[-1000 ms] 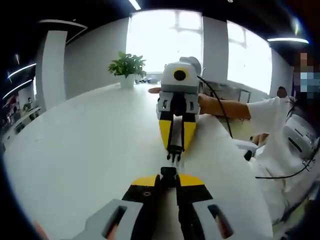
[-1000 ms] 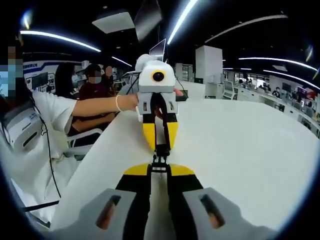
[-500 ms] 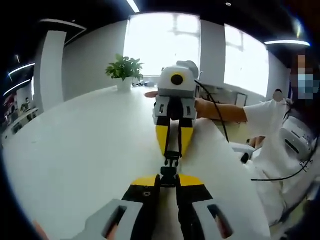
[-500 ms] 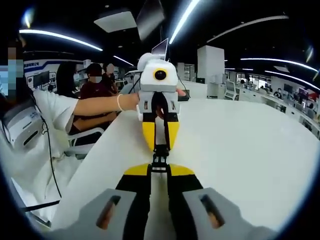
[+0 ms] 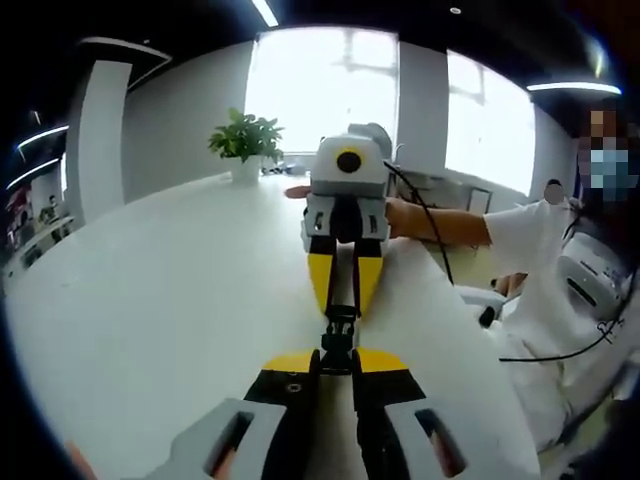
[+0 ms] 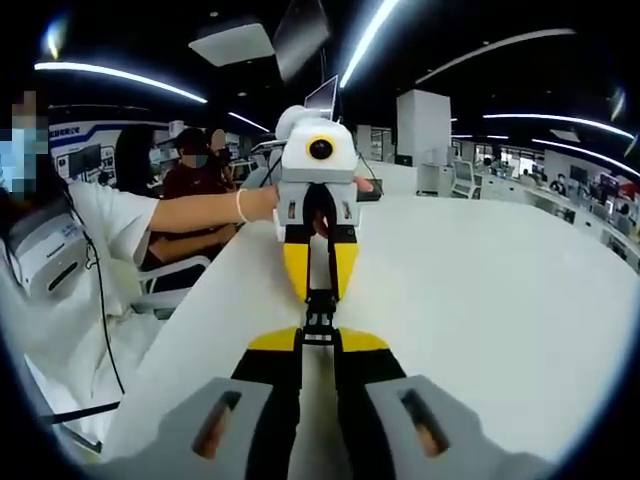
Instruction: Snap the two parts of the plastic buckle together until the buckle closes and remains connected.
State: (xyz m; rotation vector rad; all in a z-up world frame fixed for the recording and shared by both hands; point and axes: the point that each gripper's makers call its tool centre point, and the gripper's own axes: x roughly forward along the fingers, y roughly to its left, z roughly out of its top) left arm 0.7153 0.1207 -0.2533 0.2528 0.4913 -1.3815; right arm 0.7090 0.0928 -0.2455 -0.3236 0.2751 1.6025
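In the left gripper view, the left claw (image 5: 337,358) is clamped on one black half of the plastic buckle (image 5: 338,335), held above the white counter (image 5: 150,310). The right claw (image 5: 340,312) comes in nose to nose from the far side, pinched on the other half. In the right gripper view the right claw (image 6: 318,336) and the left claw (image 6: 318,297) meet the same way, with the buckle (image 6: 318,318) bridging the gap between them.

The halves look joined or very nearly so, but whether the latch has truly caught is too small to tell. The main risk, as I judge it, is easing off before the prongs seat: the halves would then slide apart. Any tilt between the two claws could also jam the prongs at the mouth, or twist a half out of its thin grip (both claws hold only a narrow edge).

Farther off, a potted plant (image 5: 243,135) stands on the counter before bright windows (image 5: 325,85). The right gripper view looks into an office with ceiling strip lights (image 6: 375,35) and seated people (image 6: 185,170).
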